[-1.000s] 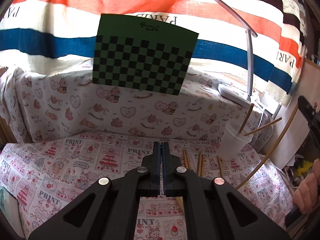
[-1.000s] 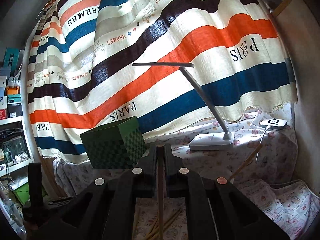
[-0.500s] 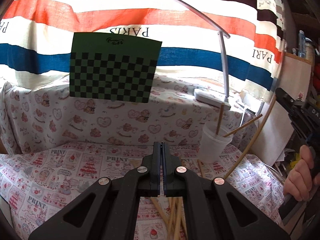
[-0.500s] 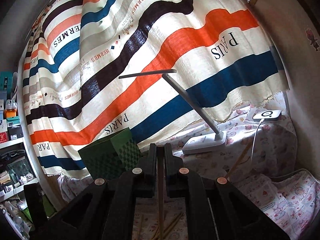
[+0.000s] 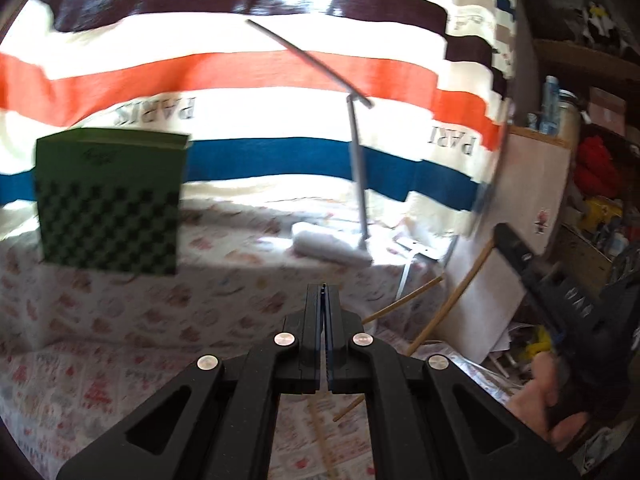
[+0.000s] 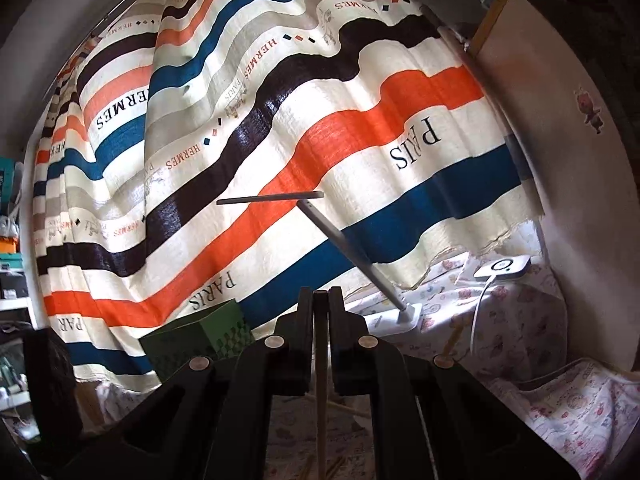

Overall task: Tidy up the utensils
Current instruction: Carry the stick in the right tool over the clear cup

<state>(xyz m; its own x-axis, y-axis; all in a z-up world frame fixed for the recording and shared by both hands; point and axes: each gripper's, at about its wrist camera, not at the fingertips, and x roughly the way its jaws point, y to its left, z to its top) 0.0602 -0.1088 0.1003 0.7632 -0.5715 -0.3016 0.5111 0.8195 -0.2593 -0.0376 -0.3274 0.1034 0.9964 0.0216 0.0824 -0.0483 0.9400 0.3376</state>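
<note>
- While its jaws were pressed fully together with nothing between them, the left gripper (image 5: 324, 292) pointed over the printed tablecloth (image 5: 100, 360).
- The right gripper (image 6: 321, 296) was clamped on a single wooden chopstick (image 6: 320, 392) that ran lengthwise down between its jaws.
- In the left view, that gripper appeared at the right edge, gripped by a hand (image 5: 548, 404), with the long chopstick slanting down from it toward the table.
- Loose chopsticks (image 5: 348, 408) lay on the cloth just below the left gripper; more showed under the right one.
- Another stick (image 5: 404, 300) poked up at a slant beside the left jaws; what held it was hidden.
- Further back stood a green checkered box (image 5: 108, 204) and a white desk lamp (image 5: 356, 160).
- Behind everything hung a striped curtain (image 6: 360, 120).
</note>
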